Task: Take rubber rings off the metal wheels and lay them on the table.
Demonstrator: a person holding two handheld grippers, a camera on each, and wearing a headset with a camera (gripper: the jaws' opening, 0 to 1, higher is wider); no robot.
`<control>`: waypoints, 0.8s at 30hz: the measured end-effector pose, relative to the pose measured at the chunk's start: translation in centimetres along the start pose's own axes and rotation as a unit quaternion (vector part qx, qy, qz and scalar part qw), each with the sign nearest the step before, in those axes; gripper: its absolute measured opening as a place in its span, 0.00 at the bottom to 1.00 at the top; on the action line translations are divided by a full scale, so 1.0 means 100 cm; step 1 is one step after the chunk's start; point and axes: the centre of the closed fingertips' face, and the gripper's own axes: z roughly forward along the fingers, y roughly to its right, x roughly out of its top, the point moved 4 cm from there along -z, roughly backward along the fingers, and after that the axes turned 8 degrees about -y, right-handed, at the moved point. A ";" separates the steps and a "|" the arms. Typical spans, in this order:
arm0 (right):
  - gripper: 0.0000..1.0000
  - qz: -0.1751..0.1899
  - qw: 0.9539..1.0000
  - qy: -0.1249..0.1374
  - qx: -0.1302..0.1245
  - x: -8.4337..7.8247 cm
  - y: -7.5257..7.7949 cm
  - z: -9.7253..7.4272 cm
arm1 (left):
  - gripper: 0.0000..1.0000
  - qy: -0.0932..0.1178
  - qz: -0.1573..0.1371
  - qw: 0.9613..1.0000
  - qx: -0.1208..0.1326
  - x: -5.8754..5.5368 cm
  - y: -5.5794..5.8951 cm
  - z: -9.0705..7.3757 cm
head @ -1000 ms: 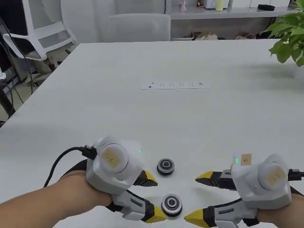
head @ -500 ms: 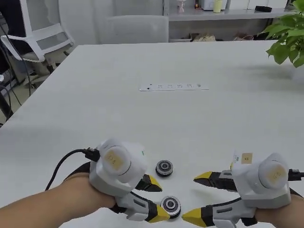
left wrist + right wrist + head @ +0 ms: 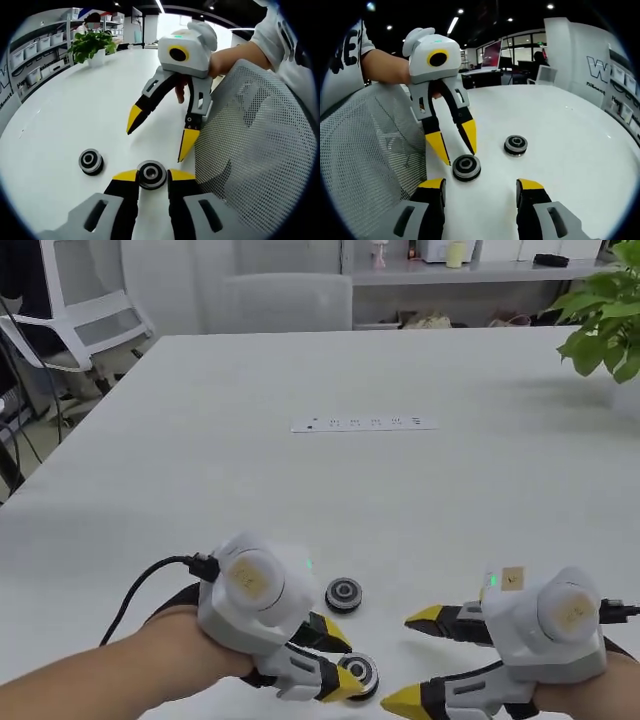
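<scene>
- Working at a broad white table (image 3: 420, 510), matte and level, taking up nearly all of the head view.
- Leaving most of that top bare, with a flat white power strip (image 3: 364, 424) lying near the middle, well apart from the work.
- Backing onto an office: a grey chair (image 3: 290, 300) pushed up to the far edge, a white chair (image 3: 85, 325) standing off the far left corner, a leafy plant (image 3: 605, 325) leaning in at the far right, shelving (image 3: 470, 268) running along the back wall.
- Concentrating the work at the near side, with two small wheels lying flat: the far wheel (image 3: 343, 593) sitting alone, the near wheel (image 3: 360, 673) lying nearer and slightly right, both dark-rimmed around bright metal hubs.
- Bracketing the near wheel with the left gripper (image 3: 341, 665), yellow tips narrowed to about the wheel's width, one at either side; not showing clearly whether pressing on it or merely lying beside it.
- Holding the right gripper (image 3: 412, 660) just right of that wheel, jaws spread wide, gripping nothing, tips pointing left.
- Crowding the near side: a left forearm (image 3: 110, 670) reaching in from the bottom of the head view, a mesh chair back (image 3: 250, 150) standing close by in the left gripper view.
- Offering open tabletop far, left and right of the grippers.
</scene>
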 end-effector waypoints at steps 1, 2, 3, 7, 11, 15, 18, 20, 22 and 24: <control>0.55 -0.001 1.000 0.000 0.000 0.000 0.000 0.000 | 0.15 0.000 0.000 1.000 0.000 0.000 0.000 0.000; 0.55 -0.002 1.000 -0.001 0.000 0.000 0.000 0.000 | 0.14 0.000 0.000 1.000 0.000 -0.001 0.000 0.001; 0.55 -0.002 1.000 -0.001 0.000 0.000 0.000 0.000 | 0.13 0.000 0.000 1.000 -0.001 -0.001 0.000 0.002; 0.55 -0.001 1.000 0.000 -0.001 -0.001 0.001 0.000 | 0.10 0.001 0.004 1.000 0.003 0.000 0.000 0.003; 0.55 -0.001 1.000 -0.001 -0.001 -0.001 0.001 0.001 | 0.10 -0.005 0.008 1.000 0.006 -0.002 0.000 0.006; 0.55 0.000 1.000 -0.002 0.000 -0.002 0.001 0.001 | 0.10 -0.008 0.010 1.000 0.009 -0.005 -0.001 0.008; 0.55 0.000 1.000 -0.003 0.000 -0.003 0.001 0.002 | 0.09 -0.006 0.014 1.000 0.012 -0.005 -0.001 0.007; 0.55 0.000 1.000 -0.003 0.001 -0.003 0.001 0.002 | 0.08 -0.006 0.017 1.000 0.014 -0.005 -0.002 0.008; 0.55 0.000 1.000 -0.003 0.001 -0.003 0.001 0.002 | 0.08 -0.005 0.019 1.000 0.016 -0.005 -0.001 0.008; 0.55 0.001 1.000 -0.002 0.001 -0.003 0.002 0.003 | 0.08 -0.005 0.027 0.999 0.021 -0.005 -0.001 0.008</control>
